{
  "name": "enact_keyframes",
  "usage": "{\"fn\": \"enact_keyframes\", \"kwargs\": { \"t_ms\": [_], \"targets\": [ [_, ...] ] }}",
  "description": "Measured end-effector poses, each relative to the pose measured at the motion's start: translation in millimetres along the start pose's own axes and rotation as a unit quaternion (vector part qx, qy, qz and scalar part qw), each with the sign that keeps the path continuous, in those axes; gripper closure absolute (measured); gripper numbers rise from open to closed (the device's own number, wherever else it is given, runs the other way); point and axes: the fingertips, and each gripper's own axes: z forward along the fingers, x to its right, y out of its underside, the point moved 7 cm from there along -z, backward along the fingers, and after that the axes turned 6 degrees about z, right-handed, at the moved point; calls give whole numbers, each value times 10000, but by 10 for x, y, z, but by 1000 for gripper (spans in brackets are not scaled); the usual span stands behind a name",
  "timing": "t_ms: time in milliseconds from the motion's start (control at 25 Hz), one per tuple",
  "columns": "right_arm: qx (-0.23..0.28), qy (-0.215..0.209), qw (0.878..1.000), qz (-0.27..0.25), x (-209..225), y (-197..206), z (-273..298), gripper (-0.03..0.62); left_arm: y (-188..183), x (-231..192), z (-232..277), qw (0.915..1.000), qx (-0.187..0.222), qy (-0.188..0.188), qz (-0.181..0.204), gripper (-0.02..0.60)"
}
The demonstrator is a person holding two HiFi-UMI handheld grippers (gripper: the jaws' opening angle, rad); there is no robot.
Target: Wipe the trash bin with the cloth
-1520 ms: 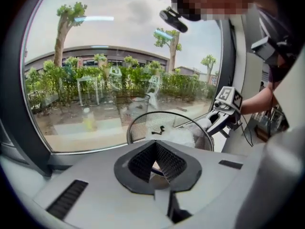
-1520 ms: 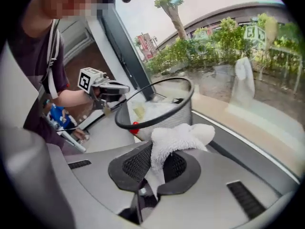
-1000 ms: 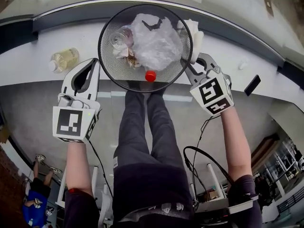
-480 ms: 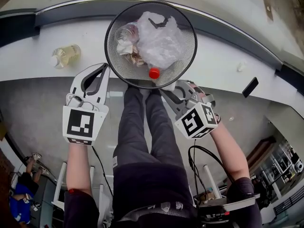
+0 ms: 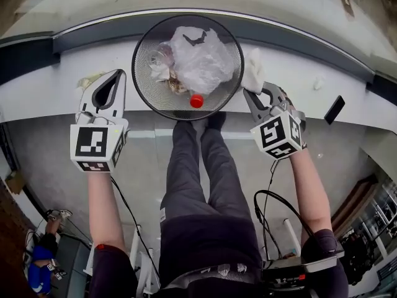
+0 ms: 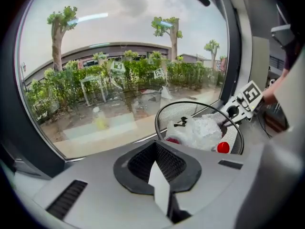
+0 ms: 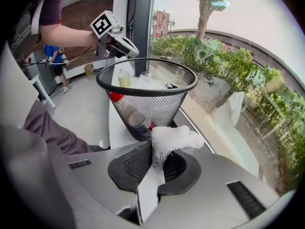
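Observation:
A black mesh trash bin (image 5: 144,82) (image 6: 167,119) (image 7: 147,106) stands on the white ledge (image 5: 291,82), holding a clear plastic bag, a cup and a red cap. My right gripper (image 5: 250,93) (image 7: 155,159) is shut on a white cloth (image 5: 253,72) (image 7: 172,140). The cloth is beside the bin's right wall, close to the rim; I cannot tell whether it touches. My left gripper (image 5: 118,74) (image 6: 156,151) hovers left of the bin, shut on nothing and apart from the mesh.
A bottle of yellowish liquid (image 5: 85,81) lies on the ledge, mostly hidden behind my left gripper. A black flat object (image 5: 335,109) and a white scrap (image 5: 318,82) lie at the ledge's right end. Window glass runs behind the bin. My legs are below it.
My right gripper with the cloth swung from the bin's right side to its front, then back to the right. The left gripper shifted towards the ledge and now covers the bottle.

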Motion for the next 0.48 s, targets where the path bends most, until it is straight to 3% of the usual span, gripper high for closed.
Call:
{"fn": "enact_keyframes", "kwargs": {
  "t_ms": [120, 240, 400, 480],
  "targets": [
    [88, -82, 9999, -78, 7, -63, 63, 557, 18, -29, 211, 9994, -273, 10, -208, 595],
    [101, -505, 9981, -331, -259, -109, 171, 557, 123, -31, 243, 9965, -658, 54, -511, 595],
    [246, -1123, 9919, -542, -652, -169, 229, 557, 291, 247, 250, 9911, -1131, 581, -388, 595],
    [403, -1330, 9886, -579, -782, -215, 198, 557, 355, 401, 232, 9891, -1288, 661, -278, 595]
  ]
}}
